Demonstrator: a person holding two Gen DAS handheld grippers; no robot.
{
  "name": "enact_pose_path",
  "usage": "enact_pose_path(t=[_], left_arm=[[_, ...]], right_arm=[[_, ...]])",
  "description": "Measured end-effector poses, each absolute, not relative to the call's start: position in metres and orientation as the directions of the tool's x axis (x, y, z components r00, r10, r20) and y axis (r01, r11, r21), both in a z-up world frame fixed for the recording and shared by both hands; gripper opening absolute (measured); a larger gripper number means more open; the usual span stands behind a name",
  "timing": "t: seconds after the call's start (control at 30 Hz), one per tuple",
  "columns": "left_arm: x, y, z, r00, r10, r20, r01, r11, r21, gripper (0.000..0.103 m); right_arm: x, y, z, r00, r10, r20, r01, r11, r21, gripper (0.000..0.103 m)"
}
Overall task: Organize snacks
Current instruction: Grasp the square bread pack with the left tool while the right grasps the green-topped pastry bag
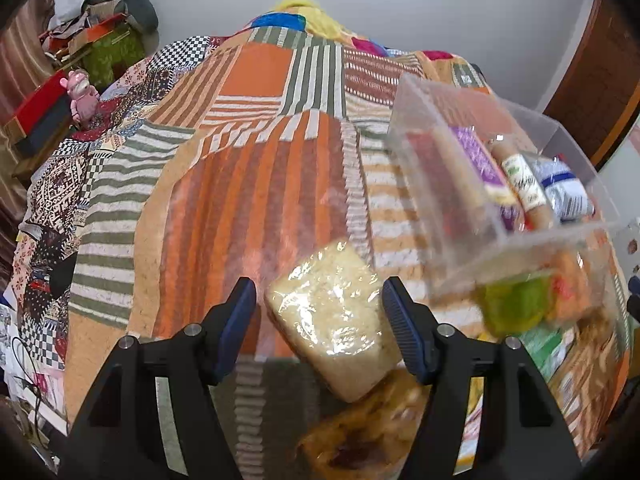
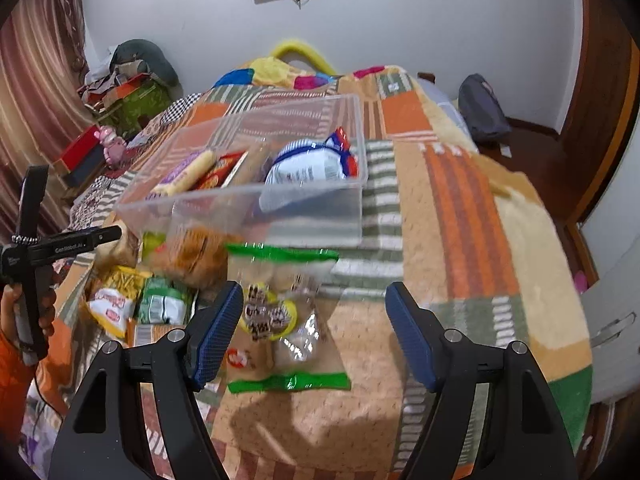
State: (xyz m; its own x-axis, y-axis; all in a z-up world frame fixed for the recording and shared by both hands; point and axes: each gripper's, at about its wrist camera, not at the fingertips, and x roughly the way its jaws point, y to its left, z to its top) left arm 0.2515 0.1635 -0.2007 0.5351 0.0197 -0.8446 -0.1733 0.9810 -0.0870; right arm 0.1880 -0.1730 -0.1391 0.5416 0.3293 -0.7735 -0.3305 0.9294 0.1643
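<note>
A clear plastic bin (image 2: 312,212) stands on the patchwork bedspread (image 1: 248,200) and holds several snack packs, among them a blue-and-white bag (image 2: 304,170); the bin also shows in the left wrist view (image 1: 448,132). My left gripper (image 1: 320,320) is open, its fingers either side of a pale wrapped block (image 1: 332,320) lying on the bed, with a brown pastry pack (image 1: 360,436) below it. My right gripper (image 2: 316,328) is open over a clear bag with green ends (image 2: 280,320).
Loose snack packs (image 2: 132,304) lie left of the bin's front. The other hand-held gripper (image 2: 32,248) shows at the left edge. A pink toy (image 1: 82,94) and cluttered boxes (image 1: 108,40) sit beyond the bed's far left. A grey bag (image 2: 482,108) lies on the floor to the right.
</note>
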Motion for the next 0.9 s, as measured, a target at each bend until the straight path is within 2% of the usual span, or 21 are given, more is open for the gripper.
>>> enact_pose_path(t=[0.2, 0.47, 0.7, 0.9], left_arm=[[0.232, 0.176, -0.204, 0.538, 0.009, -0.843, -0.188, 0.976, -0.110, 0.068], [0.248, 0.164, -0.200, 0.545, -0.039, -0.837, -0.188, 0.968, -0.168, 0.070], [0.263, 0.157, -0.219, 0.518, -0.011, -0.856, -0.229, 0.962, -0.150, 0.080], [0.265, 0.155, -0.233, 0.497, 0.008, -0.868, -0.230, 0.965, -0.123, 0.081]], right_arm=[[0.180, -0.170, -0.149, 0.511, 0.354, -0.783, -0.346, 0.919, 0.190, 0.077], [0.179, -0.161, -0.158, 0.480, 0.355, -0.802, -0.363, 0.913, 0.187, 0.079], [0.185, -0.154, -0.162, 0.471, 0.354, -0.808, -0.372, 0.910, 0.181, 0.080], [0.191, -0.148, -0.174, 0.458, 0.341, -0.821, -0.370, 0.913, 0.173, 0.079]])
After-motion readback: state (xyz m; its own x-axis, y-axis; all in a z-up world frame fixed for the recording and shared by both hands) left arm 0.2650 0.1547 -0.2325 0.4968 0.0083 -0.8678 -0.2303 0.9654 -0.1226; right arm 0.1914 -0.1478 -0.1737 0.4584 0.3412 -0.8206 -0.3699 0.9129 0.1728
